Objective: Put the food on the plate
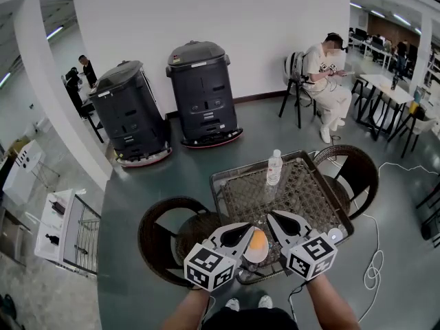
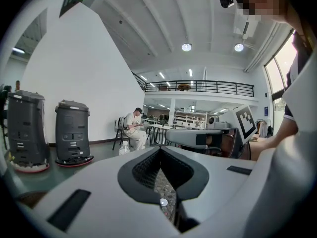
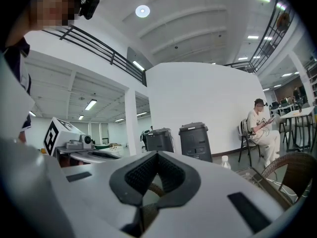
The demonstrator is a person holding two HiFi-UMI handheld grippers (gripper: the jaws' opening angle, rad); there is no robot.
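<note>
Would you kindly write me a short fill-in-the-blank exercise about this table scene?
The water bottle stands upright on the ___.
The left gripper and the right gripper both have their jaws ___.
___ dark grey machines stand by the white wall.
Missing words: table; shut; two.

Left forearm [image 1: 184, 313] and right forearm [image 1: 331, 300] bare, reaching forward side by side. Left gripper [image 1: 243, 233] angled forward and to the right, right gripper [image 1: 278, 218] forward and to the left; tips near each other, not touching. Both held roughly level, marker cubes nearest the body. Left jaws together, nothing between. Right jaws together, likewise empty.
</note>
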